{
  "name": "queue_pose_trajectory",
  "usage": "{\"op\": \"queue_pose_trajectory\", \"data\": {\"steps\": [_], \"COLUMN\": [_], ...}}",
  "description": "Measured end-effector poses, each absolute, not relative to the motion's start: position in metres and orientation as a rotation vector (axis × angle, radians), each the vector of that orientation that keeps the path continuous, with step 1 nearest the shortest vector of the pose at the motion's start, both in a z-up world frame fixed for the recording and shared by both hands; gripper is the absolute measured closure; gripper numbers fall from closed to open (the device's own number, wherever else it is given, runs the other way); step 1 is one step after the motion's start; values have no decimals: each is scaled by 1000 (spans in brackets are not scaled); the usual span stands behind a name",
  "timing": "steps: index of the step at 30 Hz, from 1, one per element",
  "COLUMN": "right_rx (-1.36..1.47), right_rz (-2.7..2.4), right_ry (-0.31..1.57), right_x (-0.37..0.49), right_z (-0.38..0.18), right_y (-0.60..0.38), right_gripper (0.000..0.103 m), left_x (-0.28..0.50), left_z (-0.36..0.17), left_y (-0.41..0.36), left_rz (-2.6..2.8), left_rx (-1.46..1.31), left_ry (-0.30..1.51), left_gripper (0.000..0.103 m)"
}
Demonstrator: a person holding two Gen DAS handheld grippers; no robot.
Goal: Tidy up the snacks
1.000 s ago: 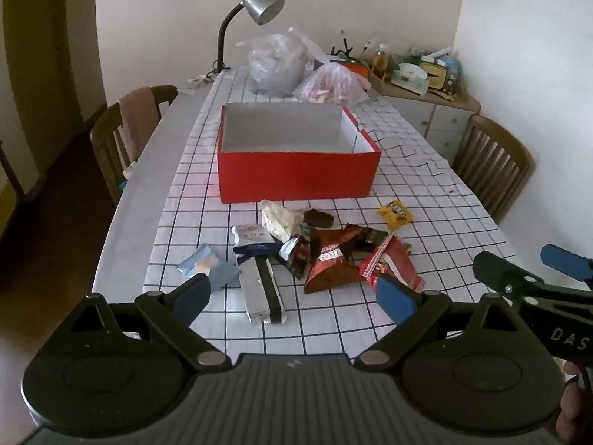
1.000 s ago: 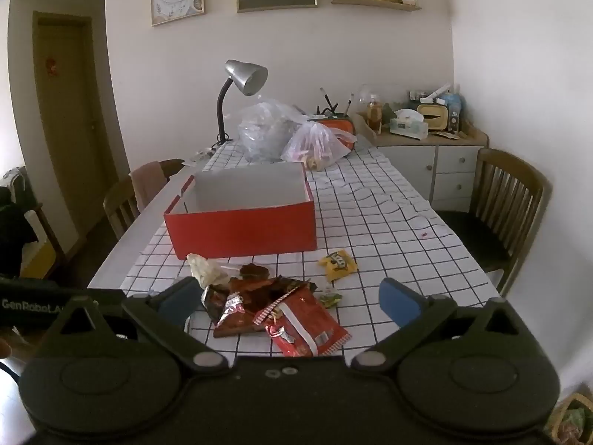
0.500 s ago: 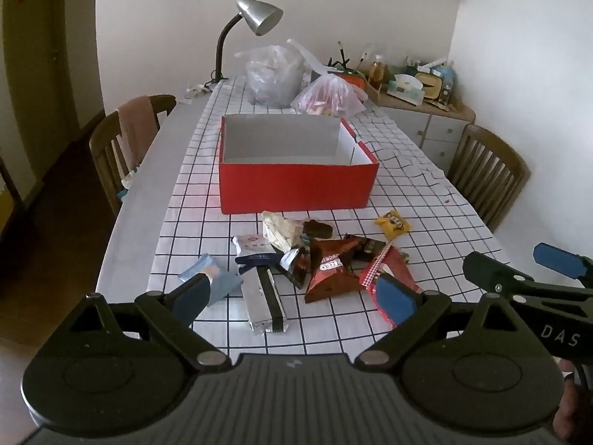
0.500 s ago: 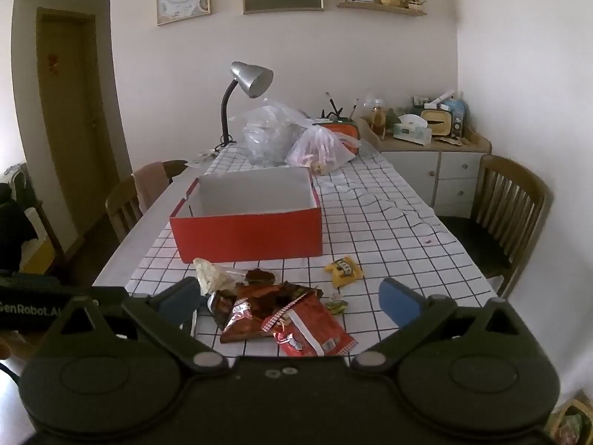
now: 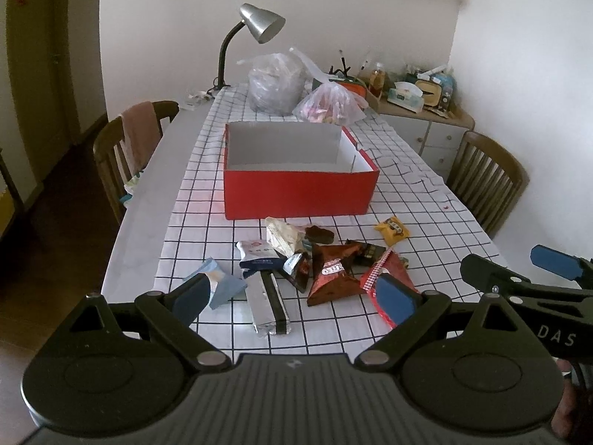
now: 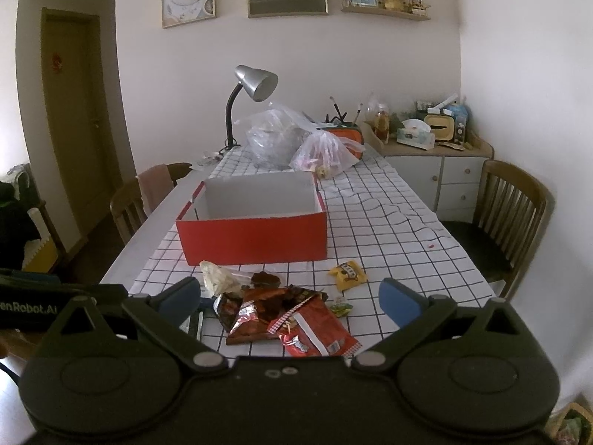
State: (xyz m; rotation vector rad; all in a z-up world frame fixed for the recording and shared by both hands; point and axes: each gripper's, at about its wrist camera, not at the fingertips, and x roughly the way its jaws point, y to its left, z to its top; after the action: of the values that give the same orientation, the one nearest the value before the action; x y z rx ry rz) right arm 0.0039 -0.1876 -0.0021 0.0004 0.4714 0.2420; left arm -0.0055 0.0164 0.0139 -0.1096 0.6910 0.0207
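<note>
— How far along is the sorting?

— Barely begun, I'd say. The red box (image 5: 298, 170) looks empty; the snack pile (image 5: 318, 263) lies loose just in front of it, a yellow packet (image 6: 347, 275) apart to its right.

— The grippers?

— Left gripper (image 5: 292, 293) and right gripper (image 6: 291, 296) both spread wide, holding nothing.

— Any change?

— Both have drawn back slightly from the box; snacks unmoved.

Loose pile of snack packets (image 5: 315, 267) on checked cloth, before open, seemingly empty red box (image 5: 296, 189)
</note>
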Motion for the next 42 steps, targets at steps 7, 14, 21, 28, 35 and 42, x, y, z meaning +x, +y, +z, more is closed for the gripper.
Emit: {"op": "queue_pose_trajectory", "data": {"steps": [7,14,21,28,35,42], "right_rx": [1,7,7,5,0,-14], "right_rz": [262,257,251,242,231,220], "right_ry": [481,483,479,473,466,463], "right_x": [2,0,0,-2,-3,-3], "right_z": [-2,-4,-2,-1,0,3], "right_y": [-186,-185,-185,-183,-178,-176], "right_gripper": [0,0,0,0,0,0], "left_x": [-9,-9,-9,-8,-6,-3], "left_z": [15,14,14,15,15,14], "left_y": [19,20,19,22,28,28], "left_rz": [28,24,21,13,3,-10], "left_rx": [-117,-117,-115,-117,-117,-121], "left_ry": [692,696,692,686,681,682], "left_gripper": [6,6,6,6,6,6]}}
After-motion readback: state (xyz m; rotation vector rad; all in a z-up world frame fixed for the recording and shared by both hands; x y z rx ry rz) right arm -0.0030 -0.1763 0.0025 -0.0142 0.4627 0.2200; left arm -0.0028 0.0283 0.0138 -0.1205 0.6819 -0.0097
